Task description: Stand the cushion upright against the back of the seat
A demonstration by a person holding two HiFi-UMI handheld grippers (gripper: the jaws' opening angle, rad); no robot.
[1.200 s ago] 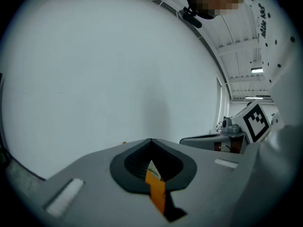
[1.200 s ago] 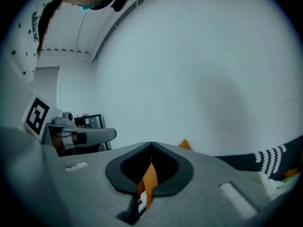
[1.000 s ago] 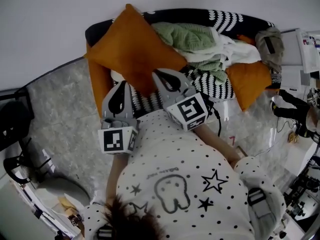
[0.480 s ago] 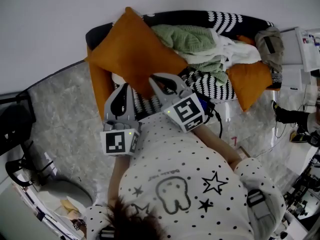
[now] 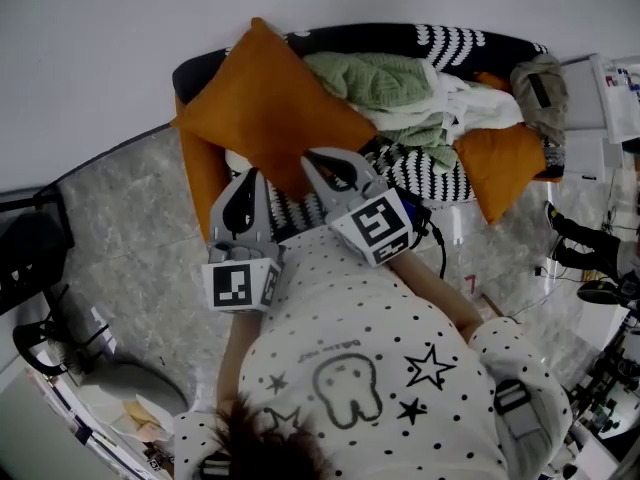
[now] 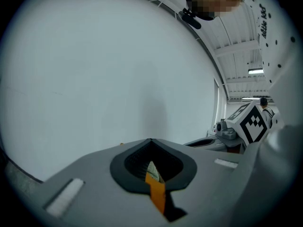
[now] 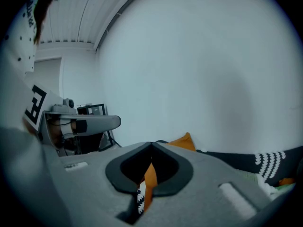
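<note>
Currently mid-placement; left gripper [image 5: 243, 181] and right gripper [image 5: 313, 159] both clenched on orange cushion [image 5: 265, 98] edge; cushion tilted at seat [image 5: 400, 34] left end; next probably needs pushing upright against back, then releasing.

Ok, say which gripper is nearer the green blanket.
Right. The right gripper, on the orange cushion, sits just below-left of the green blanket; the left gripper is farther left.

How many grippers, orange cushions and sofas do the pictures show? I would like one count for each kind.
Grippers: 2 (left gripper, right gripper)
Orange cushions: 2 (held cushion, second cushion; orange strip at left unclear)
Sofa: 1
Total: 5
</note>
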